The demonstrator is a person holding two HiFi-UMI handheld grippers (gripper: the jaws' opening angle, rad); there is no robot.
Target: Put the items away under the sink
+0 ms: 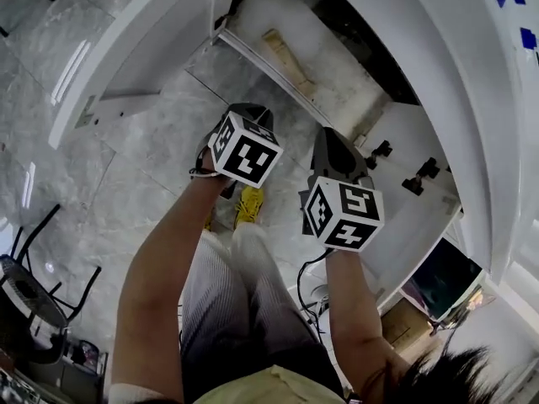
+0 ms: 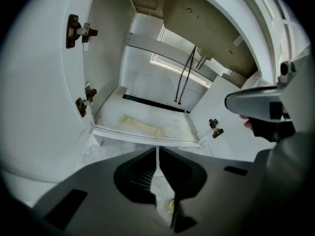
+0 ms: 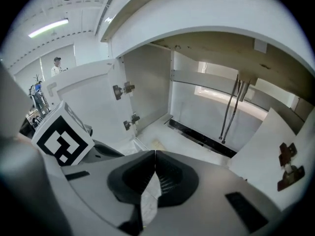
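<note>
Left gripper point(image 2: 157, 154) and right gripper point(image 3: 154, 155), jaws together, face open cabinet point(image 2: 173, 126).

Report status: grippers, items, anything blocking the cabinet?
Left gripper shut, empty. Right gripper shut, empty. Tan strip flat on open cabinet floor. Nothing seen in the way.

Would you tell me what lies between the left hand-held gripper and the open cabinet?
Just bare grey floor before the cabinet, as the head view shows.
</note>
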